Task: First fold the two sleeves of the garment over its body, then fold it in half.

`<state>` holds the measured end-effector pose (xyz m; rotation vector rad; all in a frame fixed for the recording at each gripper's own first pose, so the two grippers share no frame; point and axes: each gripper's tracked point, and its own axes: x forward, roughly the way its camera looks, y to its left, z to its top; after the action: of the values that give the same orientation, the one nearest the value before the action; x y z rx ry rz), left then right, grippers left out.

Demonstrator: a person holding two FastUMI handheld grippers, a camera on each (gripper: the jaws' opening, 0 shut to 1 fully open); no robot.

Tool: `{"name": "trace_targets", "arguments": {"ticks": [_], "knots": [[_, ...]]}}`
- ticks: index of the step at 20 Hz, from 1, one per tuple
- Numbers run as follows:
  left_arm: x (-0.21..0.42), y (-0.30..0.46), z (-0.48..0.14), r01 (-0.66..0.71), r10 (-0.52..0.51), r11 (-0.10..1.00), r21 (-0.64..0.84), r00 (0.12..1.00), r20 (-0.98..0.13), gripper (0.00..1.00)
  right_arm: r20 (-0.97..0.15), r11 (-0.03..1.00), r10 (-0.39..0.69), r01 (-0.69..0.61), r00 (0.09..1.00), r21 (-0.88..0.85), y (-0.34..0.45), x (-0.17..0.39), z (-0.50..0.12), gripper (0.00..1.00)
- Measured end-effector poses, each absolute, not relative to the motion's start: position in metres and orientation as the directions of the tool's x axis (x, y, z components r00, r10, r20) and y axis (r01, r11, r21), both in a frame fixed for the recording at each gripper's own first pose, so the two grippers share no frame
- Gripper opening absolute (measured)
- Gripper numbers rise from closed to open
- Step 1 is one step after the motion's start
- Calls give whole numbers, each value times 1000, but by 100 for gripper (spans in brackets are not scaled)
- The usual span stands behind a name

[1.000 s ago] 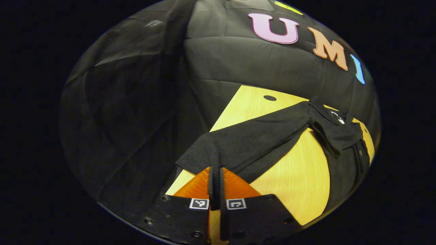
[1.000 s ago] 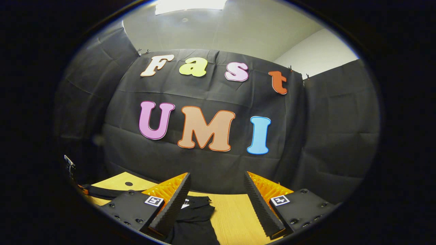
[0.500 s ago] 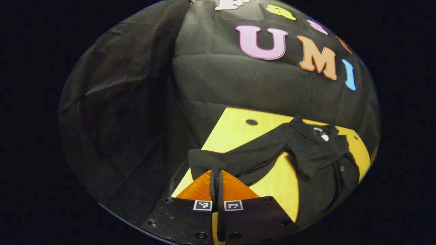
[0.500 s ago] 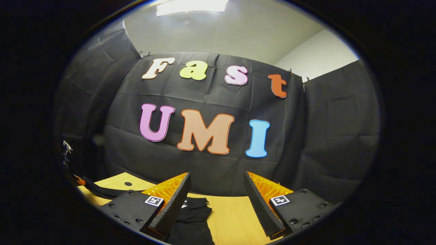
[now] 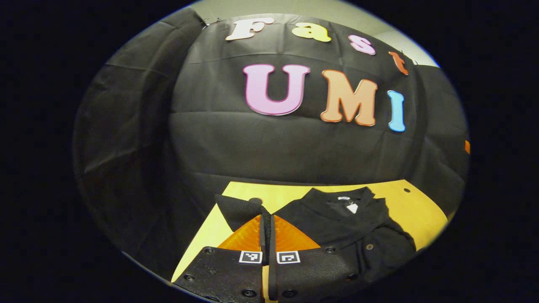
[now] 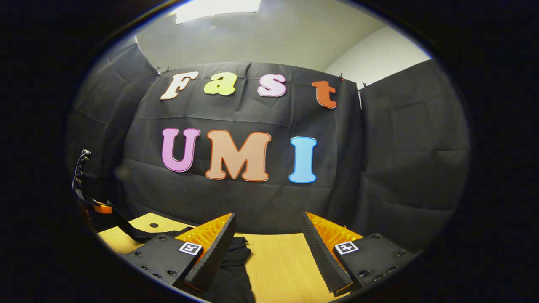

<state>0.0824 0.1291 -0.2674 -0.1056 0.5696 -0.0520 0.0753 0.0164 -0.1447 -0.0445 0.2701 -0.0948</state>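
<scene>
Matt black knit garment [image 5: 358, 235] is lying on the smooth, pale wood-grain surface [image 6: 286, 273]; the tool's [image 6: 267, 248] ribbed fingers [image 6: 324, 256] are looking rubbery.

A black garment [image 5: 353, 231] was seen on a pale yellow wooden table [image 5: 417, 210], whose fine straight grain was shown in the right gripper view. A small white tag [image 5: 352, 207] was seen inside the collar. The left gripper [image 5: 267, 229] was made up of orange ribbed fingers, black pads and black bodies, each marked with a small black-and-white square code. The same orange, black and square codes were carried by the right gripper [image 6: 268, 246].
</scene>
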Motion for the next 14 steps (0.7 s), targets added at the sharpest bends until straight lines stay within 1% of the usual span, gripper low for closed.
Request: {"name": "trace_targets", "arguments": {"ticks": [3, 6, 8, 9, 14], "knots": [[102, 74, -256, 120, -170, 984, -128, 839, -516, 0, -268, 991, -136, 126, 954, -54, -12, 64, -146, 98], [115, 13, -258, 214, -270, 963, -166, 815, -513, 0, -278, 986, -169, 158, 946, -60, -38, 55, -149, 98], [124, -27, -264, 263, -333, 943, -206, 795, -507, 0, -281, 983, -184, 173, 942, -64, -50, 48, -150, 100], [127, -45, -269, 280, -355, 934, -221, 785, -507, 0, -282, 982, -189, 178, 941, -66, -55, 46, -150, 98], [135, -121, -306, 351, -439, 898, -265, 714, -545, 0, -289, 978, -210, 195, 934, -79, -76, 39, -151, 98]]}}
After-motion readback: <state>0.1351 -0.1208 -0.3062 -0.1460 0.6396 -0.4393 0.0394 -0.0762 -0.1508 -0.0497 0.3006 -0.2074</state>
